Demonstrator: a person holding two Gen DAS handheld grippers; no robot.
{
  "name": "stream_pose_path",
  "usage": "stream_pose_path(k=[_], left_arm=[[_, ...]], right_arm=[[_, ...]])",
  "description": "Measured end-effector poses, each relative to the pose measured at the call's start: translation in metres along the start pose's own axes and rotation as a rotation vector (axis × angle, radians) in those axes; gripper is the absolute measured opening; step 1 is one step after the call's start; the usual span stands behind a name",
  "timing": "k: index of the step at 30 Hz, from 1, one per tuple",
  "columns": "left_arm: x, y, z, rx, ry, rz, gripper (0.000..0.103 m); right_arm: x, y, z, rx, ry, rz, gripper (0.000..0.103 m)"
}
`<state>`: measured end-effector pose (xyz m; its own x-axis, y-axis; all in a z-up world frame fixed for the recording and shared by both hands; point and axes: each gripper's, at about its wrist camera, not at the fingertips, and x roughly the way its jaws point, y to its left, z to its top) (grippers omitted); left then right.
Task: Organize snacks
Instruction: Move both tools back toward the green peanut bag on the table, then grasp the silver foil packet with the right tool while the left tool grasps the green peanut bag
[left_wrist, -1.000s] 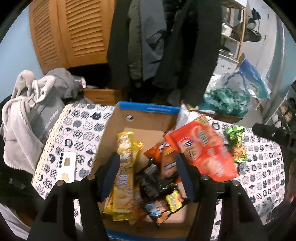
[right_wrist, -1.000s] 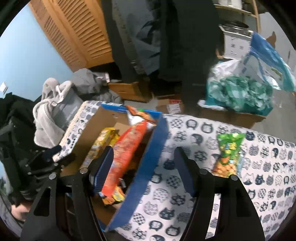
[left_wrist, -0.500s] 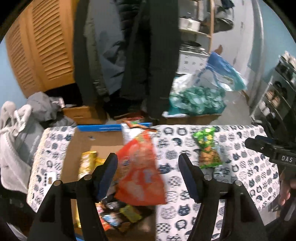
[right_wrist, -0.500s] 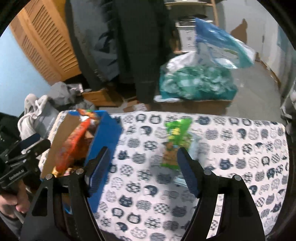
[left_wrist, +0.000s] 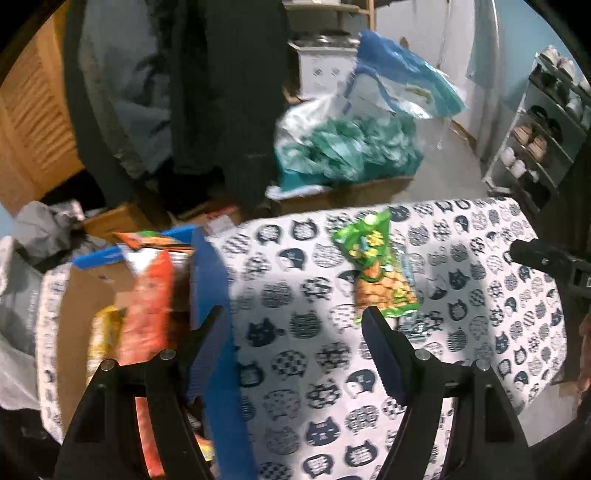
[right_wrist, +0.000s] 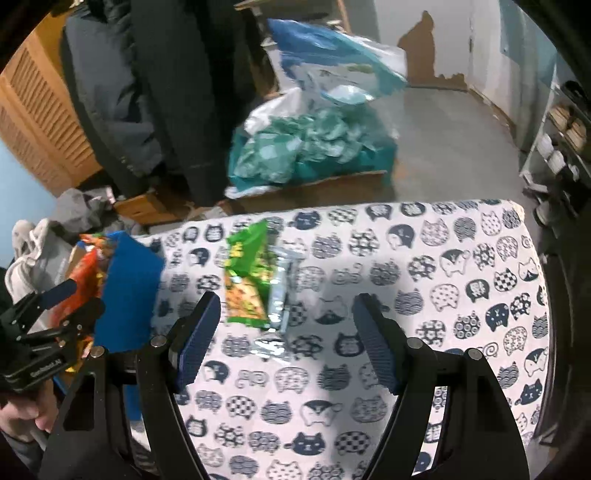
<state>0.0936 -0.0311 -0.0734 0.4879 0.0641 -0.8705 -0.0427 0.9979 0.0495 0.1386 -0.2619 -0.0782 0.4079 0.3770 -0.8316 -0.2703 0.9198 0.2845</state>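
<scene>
A cardboard box with blue flaps (left_wrist: 207, 273) stands at the left end of the table, full of snack packs, with an orange bag (left_wrist: 147, 306) sticking up. A green snack bag (left_wrist: 373, 269) lies on the cat-print cloth (left_wrist: 314, 369), and a silvery packet (right_wrist: 280, 291) lies against it. My left gripper (left_wrist: 293, 325) hovers above the cloth between box and green bag; its jaws are opening and hold nothing. My right gripper (right_wrist: 286, 310) is open and empty, just short of the green snack bag (right_wrist: 247, 280). The blue box flap (right_wrist: 129, 288) is to its left.
Beyond the table's far edge, teal and blue plastic bags (left_wrist: 351, 147) sit on a flat cardboard sheet on the floor. Dark coats (left_wrist: 221, 92) hang behind. A shoe rack (left_wrist: 546, 122) stands at the right, and a heap of clothes (right_wrist: 37, 251) lies beside the box.
Both grippers have swung right, from over the box to over the patterned cloth. The green bag now lies just ahead of them. The left jaws have widened.
</scene>
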Motion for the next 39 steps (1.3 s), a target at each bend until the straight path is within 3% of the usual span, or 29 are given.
stream_pose_path(k=[7, 13, 27, 39], left_arm=[[0.039, -0.005, 0.006, 0.022, 0.053, 0.039, 0.076], [0.066, -0.003, 0.008, 0.076, 0.081, 0.075, 0.076], [0.099, 0.008, 0.011, 0.08, 0.117, 0.049, 0.079], [0.1, 0.001, 0.016, 0.064, 0.097, 0.007, 0.084]], right_arm=[[0.03, -0.02, 0.001, 0.011, 0.037, -0.049, 0.075], [0.069, -0.022, 0.001, -0.057, 0.114, -0.086, 0.075], [0.135, 0.023, 0.012, -0.141, 0.201, -0.018, 0.075], [0.162, 0.014, 0.017, -0.048, 0.225, 0.016, 0.076]])
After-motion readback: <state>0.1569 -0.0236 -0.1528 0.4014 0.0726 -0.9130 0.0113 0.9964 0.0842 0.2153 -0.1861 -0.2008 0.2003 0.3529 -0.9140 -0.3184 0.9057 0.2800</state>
